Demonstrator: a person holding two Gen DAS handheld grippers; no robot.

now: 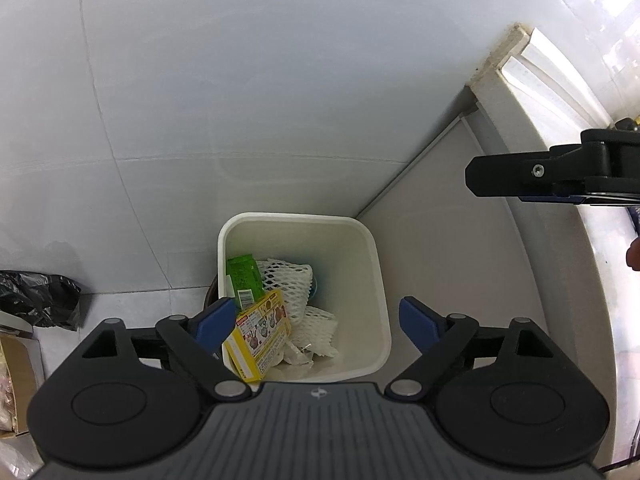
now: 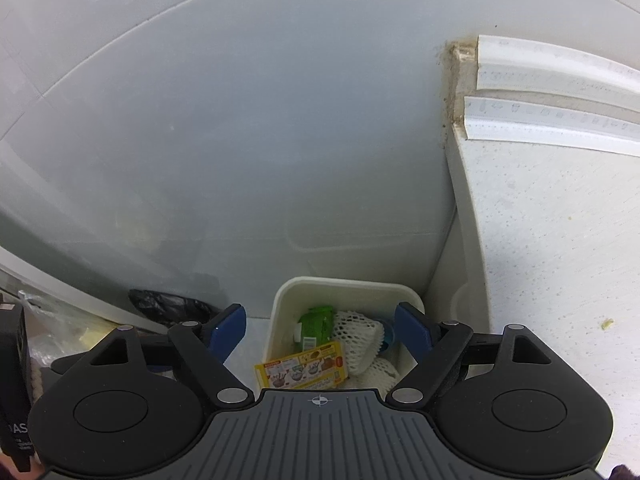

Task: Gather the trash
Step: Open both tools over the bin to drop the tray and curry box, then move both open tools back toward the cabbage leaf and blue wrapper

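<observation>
One black bag (image 1: 42, 298) lies crumpled on the floor at the far left, beside one brown box (image 1: 16, 376) whose edge only the left wrist view catches. One white bin (image 1: 378, 280) stands in the corner where the wall meets a white cabinet. Inside it sit the collected scraps: one green packet (image 1: 243, 276) leaning on the left wall, one yellow box (image 1: 260, 334) tilted against the near left corner, two pieces of white foam netting (image 1: 286, 280), some crumpled white paper near the bottom, and a blue thing partly hidden behind the netting, too covered to name.

The left gripper (image 1: 316, 320) hangs over the bin with its two blue fingers (image 1: 214, 322) spread wide; the yellow box shows just beside the left finger, but whether they touch I cannot tell, and nothing is pinched. The right gripper (image 2: 318, 330) hangs over the same bin, its jaws likewise spread wide and gripping nothing.

The left wrist view alone shows the right gripper from the side, at the right edge above the counter. The right wrist view alone shows the speckled countertop (image 2: 560, 240) with one small yellow crumb (image 2: 607, 323) on it, two white strips (image 2: 552, 76) along its back edge, and clear plastic wrapping at the far left
</observation>
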